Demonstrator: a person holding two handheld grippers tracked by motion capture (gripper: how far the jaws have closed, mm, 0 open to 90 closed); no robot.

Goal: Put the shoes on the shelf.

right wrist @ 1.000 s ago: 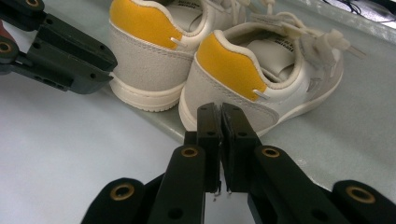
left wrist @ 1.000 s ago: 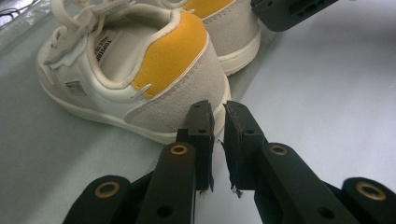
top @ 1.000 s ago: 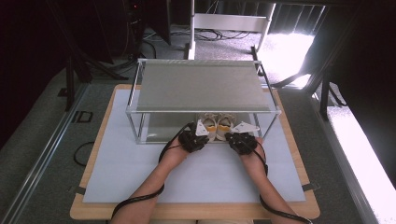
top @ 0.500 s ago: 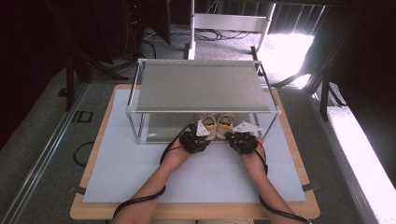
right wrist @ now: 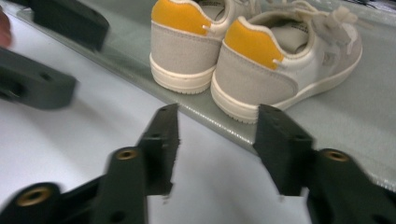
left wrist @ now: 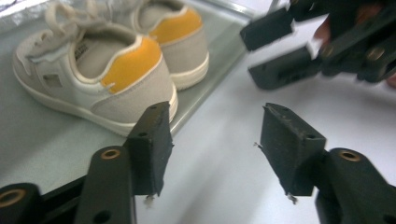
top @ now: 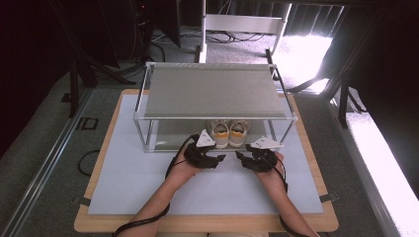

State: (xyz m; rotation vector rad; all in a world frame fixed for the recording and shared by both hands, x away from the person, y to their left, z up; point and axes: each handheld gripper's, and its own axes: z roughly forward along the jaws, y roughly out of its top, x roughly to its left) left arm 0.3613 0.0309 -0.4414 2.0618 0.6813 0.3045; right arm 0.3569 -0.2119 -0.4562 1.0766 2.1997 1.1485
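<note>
White mat under two-tier metal rack; sneaker pair sits on lower shelf, heels at front edge. Our left gripper and right gripper just before shelf, jaws just opened, nothing between. We back straight out, staying off heels.

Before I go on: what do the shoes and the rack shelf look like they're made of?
Shoes: grey heel looks like suede, matte and napped; the orange collar looks the same; white side panels smoother, likely leather or synthetic; cream soles look like rubber. Shelf: smooth grey sheet with a dull sheen, metal or plastic, in a shiny metal frame.
</note>
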